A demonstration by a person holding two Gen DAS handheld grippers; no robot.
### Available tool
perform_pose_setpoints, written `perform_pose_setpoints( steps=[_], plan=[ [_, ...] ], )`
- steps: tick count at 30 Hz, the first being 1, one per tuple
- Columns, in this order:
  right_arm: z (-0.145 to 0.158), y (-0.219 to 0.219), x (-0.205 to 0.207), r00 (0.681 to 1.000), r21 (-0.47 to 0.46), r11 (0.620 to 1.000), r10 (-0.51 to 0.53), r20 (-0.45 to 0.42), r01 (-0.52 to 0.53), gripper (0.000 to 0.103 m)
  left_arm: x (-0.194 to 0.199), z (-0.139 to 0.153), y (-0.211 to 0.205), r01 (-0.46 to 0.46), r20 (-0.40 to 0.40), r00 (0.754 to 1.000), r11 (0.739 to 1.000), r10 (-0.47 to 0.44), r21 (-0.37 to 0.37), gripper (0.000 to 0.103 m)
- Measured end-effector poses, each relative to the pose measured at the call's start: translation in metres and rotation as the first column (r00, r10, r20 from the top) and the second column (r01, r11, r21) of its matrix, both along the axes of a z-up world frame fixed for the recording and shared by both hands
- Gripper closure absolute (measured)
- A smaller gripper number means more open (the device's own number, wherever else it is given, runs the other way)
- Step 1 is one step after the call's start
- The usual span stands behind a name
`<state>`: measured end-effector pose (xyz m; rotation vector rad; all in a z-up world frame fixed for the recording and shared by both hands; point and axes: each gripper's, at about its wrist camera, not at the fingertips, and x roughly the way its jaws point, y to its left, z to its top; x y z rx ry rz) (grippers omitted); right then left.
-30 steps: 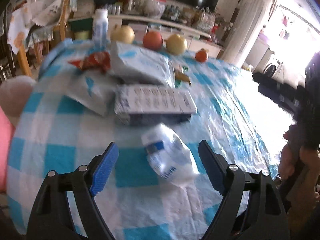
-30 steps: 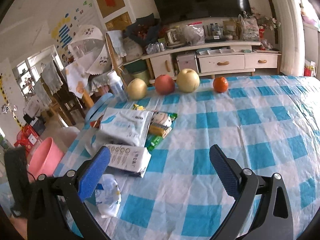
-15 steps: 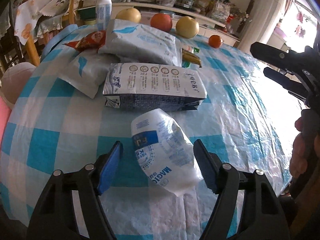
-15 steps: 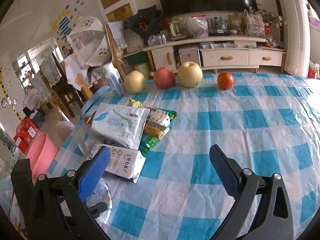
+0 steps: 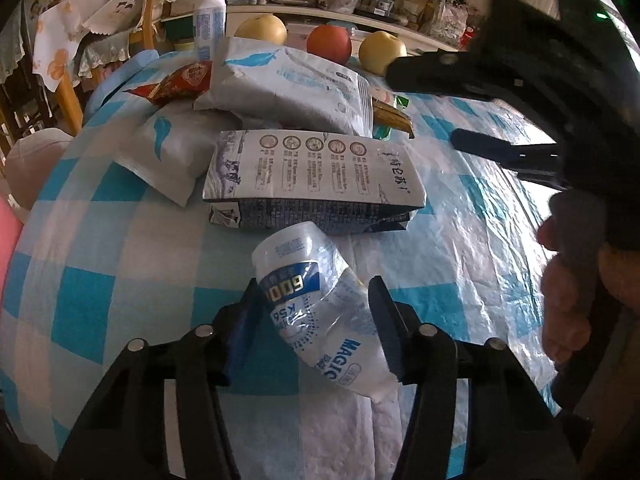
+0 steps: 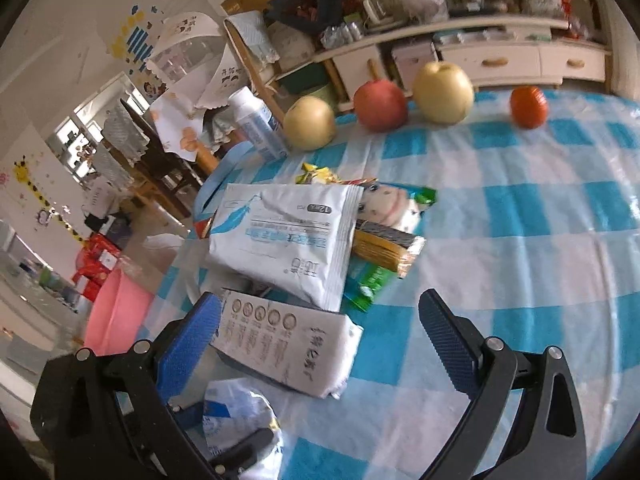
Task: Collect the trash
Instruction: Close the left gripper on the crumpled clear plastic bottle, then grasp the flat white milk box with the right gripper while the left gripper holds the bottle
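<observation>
Now the left gripper, wide a second ago, is closing around the crumpled plastic bottle near the table's front edge; right gripper hangs open.

A: The left wrist view is dim at its lower half; the left gripper is near-black, while daylight glares off the checked tablecloth toward three o'clock.

B: Agreed. The right gripper crossing at one o'clock is soft and smeared, a dark silhouette against the bright side. The milk carton at centre is sharp enough to show print.

A: The right wrist view is brighter and evenly lit. Its cabinet at twelve o'clock is blurred.

B: Both views bow strongly at the rim, with black corners. The crumpled plastic bottle at seven o'clock looks hazy.
</observation>
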<state>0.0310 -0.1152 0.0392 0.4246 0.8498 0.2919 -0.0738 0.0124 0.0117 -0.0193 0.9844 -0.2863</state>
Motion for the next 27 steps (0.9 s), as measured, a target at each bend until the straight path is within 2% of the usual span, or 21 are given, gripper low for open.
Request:
perform_pose_setpoints(
  steps=[7,14,20,22,25,27],
  plan=[
    [-0.021,0.018,0.016,0.992,-0.042,0.994,0.098,-0.079,-0.101,0.005,0.005,0.001,0.012,-0.015,-0.009,1.0,0.998,0.014,-0.059,0.063],
    [-0.027,0.031,0.005,0.968,0.056,0.974,0.225,-0.114,-0.22,0.005,0.007,0.003,0.027,-0.034,-0.006,0.999,0.997,0.034,-0.063,0.066],
    [-0.017,0.058,-0.03,0.92,0.05,0.925,0.38,-0.101,-0.376,0.005,0.01,0.003,0.056,-0.098,-0.004,0.995,0.994,0.098,-0.054,0.066],
    [-0.008,0.065,-0.044,0.909,-0.01,0.911,0.411,-0.061,-0.413,0.005,0.013,0.004,0.066,-0.126,0.0,0.992,0.991,0.126,-0.046,0.066],
    [0.002,0.065,-0.048,0.936,-0.162,0.923,0.353,-0.012,-0.35,0.005,0.016,0.004,0.077,-0.148,-0.002,0.989,0.988,0.148,-0.037,0.065],
    [0.001,0.062,-0.045,0.949,-0.214,0.927,0.314,-0.006,-0.308,0.005,0.016,0.004,0.079,-0.151,-0.002,0.988,0.988,0.151,-0.023,0.06]
  ],
)
